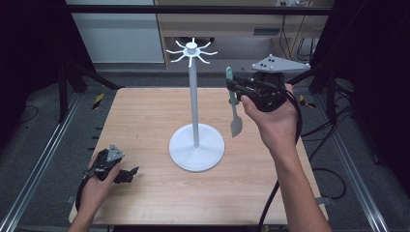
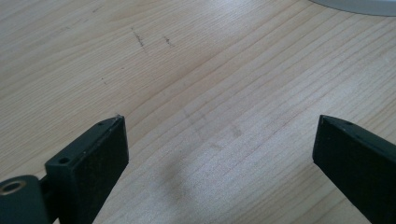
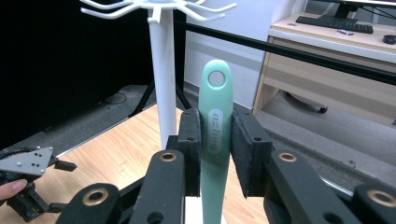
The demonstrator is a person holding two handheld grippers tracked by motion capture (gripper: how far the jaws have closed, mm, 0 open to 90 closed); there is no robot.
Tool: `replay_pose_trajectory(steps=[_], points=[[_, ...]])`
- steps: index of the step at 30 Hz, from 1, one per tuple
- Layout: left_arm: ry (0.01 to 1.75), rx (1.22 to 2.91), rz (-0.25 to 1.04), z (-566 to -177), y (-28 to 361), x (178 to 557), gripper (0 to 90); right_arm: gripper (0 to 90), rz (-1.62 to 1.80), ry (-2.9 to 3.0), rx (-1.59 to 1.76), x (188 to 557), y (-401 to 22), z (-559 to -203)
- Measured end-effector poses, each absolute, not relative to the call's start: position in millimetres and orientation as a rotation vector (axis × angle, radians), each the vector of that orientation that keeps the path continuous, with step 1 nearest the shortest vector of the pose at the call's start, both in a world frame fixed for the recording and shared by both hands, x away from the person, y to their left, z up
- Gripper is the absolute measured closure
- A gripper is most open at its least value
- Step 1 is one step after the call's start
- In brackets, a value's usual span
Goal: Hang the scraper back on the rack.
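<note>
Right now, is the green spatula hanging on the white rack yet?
Not yet. The right gripper holds the spatula upright beside the rack, hooks bare.

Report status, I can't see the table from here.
Right tongs shut on green spatula, raised beside white hook stand. Left tongs open, low over table. Nothing blocking.

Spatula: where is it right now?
High view: the spatula hangs upright in the right gripper, above the table, just right of the white stand's pole, handle end up.
</note>
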State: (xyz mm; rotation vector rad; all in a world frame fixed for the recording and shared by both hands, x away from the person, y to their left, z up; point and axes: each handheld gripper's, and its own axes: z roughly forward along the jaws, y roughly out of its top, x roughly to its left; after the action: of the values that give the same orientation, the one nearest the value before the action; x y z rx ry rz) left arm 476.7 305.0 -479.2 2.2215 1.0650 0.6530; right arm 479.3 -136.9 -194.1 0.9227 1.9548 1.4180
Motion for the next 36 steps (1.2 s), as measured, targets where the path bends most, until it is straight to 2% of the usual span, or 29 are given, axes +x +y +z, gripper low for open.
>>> replay_pose_trajectory(steps=[36], points=[[1.059,2.215,0.647,-479.0,306.0,476.4,3.3,74.5,1.479,1.966,0.871,477.9,-109.2,-184.9]])
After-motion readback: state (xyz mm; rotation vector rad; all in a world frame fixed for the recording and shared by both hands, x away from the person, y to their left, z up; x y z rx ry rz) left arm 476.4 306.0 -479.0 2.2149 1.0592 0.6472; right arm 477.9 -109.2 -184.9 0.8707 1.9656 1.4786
